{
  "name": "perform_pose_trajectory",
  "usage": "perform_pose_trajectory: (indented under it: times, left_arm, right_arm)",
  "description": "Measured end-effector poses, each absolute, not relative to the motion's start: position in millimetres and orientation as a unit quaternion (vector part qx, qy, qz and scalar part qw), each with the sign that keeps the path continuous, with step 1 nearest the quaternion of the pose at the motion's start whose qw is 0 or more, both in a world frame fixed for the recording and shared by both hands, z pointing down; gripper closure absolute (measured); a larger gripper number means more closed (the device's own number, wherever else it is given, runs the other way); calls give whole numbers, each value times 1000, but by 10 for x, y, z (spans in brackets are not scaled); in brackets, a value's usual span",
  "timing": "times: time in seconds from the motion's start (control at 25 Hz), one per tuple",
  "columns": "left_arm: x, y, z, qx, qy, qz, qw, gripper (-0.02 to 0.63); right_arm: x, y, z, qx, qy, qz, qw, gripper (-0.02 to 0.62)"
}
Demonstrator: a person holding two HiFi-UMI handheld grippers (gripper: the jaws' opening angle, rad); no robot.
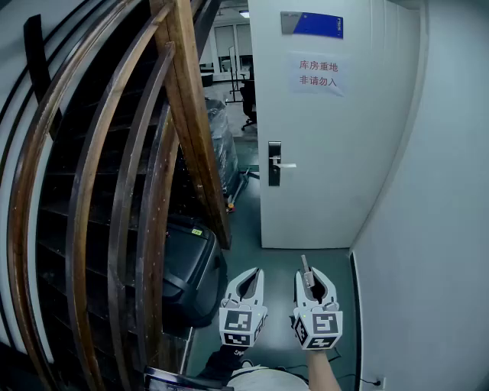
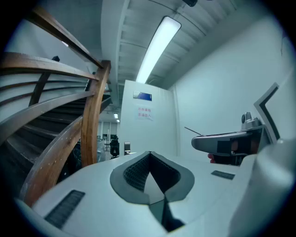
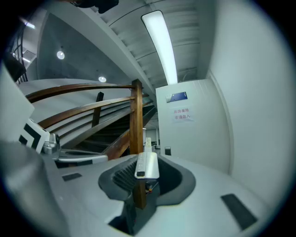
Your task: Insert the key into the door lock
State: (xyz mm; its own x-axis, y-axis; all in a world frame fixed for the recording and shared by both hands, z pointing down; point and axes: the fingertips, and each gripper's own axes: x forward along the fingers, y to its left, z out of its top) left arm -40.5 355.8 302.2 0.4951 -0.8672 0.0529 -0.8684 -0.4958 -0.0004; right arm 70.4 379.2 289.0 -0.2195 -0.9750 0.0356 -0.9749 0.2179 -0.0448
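A white door [image 1: 336, 145] stands ahead, slightly ajar, with a dark lock plate [image 1: 274, 163] and a silver lever handle at its left edge. The lock plate [image 3: 167, 151] also shows small and far off in the right gripper view. My right gripper [image 1: 312, 273] is low in the head view, pointing level at the door, shut on a silver key [image 1: 304, 265] whose blade sticks out forward. That key [image 3: 146, 162] sits between the pads. My left gripper [image 1: 254, 272] hangs beside it on the left, shut with nothing held; its tips [image 2: 149, 152] meet.
A curved wooden stair railing [image 1: 130, 191] fills the left side, with a dark bin [image 1: 191, 275] at its foot. A white wall [image 1: 443, 229] closes in on the right. A paper notice [image 1: 318, 74] and a blue sign [image 1: 312, 24] hang on the door. Grey floor lies between me and the door.
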Motion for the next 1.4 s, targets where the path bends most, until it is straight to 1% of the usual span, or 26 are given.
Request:
perform_pose_trajectory:
  times: [0.52,0.8,1.0,1.16,1.4]
  left_arm:
    - [-612,3424,3146,863,-504,19,27,601]
    - [-786,3326,3264,864,-502,23,39,601]
    - [-941,3238,3423,865,-499,31,50,601]
    - [-1083,3180,3663,862,-499,47,73,601]
    - [-1096,2862,3883,860,-499,60,89,601]
  right_arm:
    - [578,3677,3002,-633,774,-31,-13,491]
    - [494,3583,3067,-643,765,-37,-7,489]
    - [429,3492,3228,-655,754,-51,-10,489]
    - [339,3466,3477,-660,747,-74,-28,489]
    - [313,3110,3675,-655,749,-91,-39,489]
